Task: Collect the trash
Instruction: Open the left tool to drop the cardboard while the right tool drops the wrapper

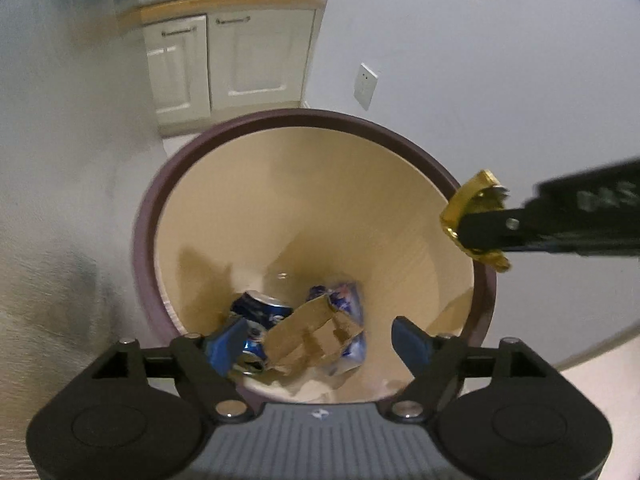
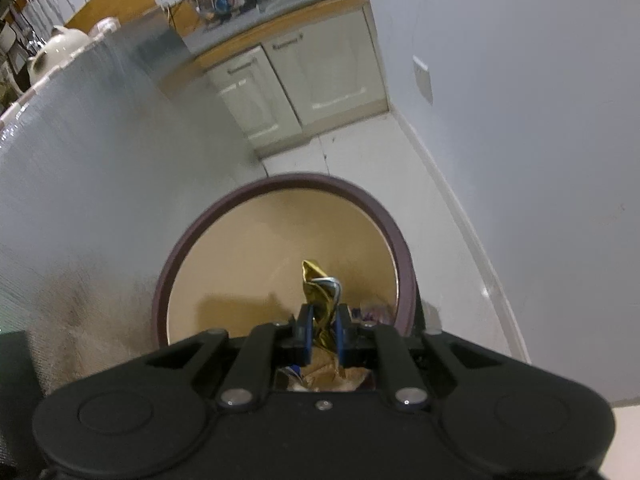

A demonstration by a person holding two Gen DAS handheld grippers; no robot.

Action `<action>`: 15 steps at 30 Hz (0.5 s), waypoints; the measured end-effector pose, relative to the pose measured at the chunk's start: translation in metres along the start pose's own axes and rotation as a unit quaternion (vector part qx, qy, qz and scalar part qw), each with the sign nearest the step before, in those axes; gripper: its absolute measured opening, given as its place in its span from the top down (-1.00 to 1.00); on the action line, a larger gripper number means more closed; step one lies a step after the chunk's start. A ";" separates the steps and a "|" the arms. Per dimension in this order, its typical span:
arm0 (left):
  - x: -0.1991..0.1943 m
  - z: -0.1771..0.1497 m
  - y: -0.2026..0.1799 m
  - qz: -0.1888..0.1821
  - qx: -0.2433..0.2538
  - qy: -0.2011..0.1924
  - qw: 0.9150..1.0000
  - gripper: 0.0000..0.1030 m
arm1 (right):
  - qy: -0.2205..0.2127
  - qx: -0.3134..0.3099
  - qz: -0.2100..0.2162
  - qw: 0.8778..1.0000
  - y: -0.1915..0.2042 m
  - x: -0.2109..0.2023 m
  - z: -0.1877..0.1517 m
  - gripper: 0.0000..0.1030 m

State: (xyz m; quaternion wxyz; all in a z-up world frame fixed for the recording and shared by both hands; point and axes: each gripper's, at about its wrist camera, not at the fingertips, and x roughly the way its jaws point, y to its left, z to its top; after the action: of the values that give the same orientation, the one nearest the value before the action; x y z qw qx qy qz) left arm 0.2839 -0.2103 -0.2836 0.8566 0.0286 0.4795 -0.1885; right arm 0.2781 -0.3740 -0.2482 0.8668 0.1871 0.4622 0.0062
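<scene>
My right claw [image 2: 321, 330] grips a crumpled gold foil wrapper [image 2: 320, 292], its lower part hidden. My left claw [image 1: 316, 340] is open over the round purple-rimmed beige bin [image 1: 280, 184] holding crushed blue cans [image 1: 256, 316] and torn brown cardboard [image 1: 312, 340].

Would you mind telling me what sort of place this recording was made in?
Probably a home kitchen corner: white base cabinets under a cluttered worktop, a teapot on a counter, and a waste bin on the floor.
</scene>
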 end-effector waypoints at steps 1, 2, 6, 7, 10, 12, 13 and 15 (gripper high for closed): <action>-0.003 -0.001 0.002 -0.001 -0.001 -0.002 1.000 -0.58 | 0.006 0.001 -0.001 1.000 0.000 0.004 0.001 0.77; -0.007 -0.002 0.005 -0.004 -0.004 -0.006 1.000 -0.59 | 0.011 0.002 -0.001 1.000 0.000 0.007 0.001 0.77; -0.022 -0.003 0.006 -0.008 -0.015 -0.018 1.000 -0.79 | 0.026 0.007 0.003 1.000 0.004 0.019 0.005 0.76; -0.024 -0.001 0.006 -0.006 -0.016 -0.020 1.000 -0.82 | 0.027 0.007 0.006 1.000 0.005 0.022 0.007 0.72; -0.028 0.003 0.004 0.011 -0.017 -0.020 1.000 -0.96 | 0.024 0.011 0.008 1.000 0.007 0.028 0.010 0.17; -0.029 0.004 0.007 0.013 -0.024 -0.016 0.999 -0.99 | 0.021 0.008 0.005 1.000 0.008 0.028 0.010 0.10; -0.029 0.005 0.009 0.017 -0.027 -0.013 0.999 -1.00 | 0.022 0.005 0.004 1.000 0.009 0.027 0.009 0.10; -0.028 0.004 0.011 0.027 -0.030 -0.007 0.999 -1.00 | 0.025 0.001 0.003 1.000 0.009 0.025 0.008 0.10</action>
State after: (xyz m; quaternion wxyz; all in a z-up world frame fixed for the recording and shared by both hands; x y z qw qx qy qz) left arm 0.2779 -0.1933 -0.2596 0.8651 0.0149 0.4780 -0.1514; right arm 0.3001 -0.3638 -0.2614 0.8547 0.1889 0.4834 0.0132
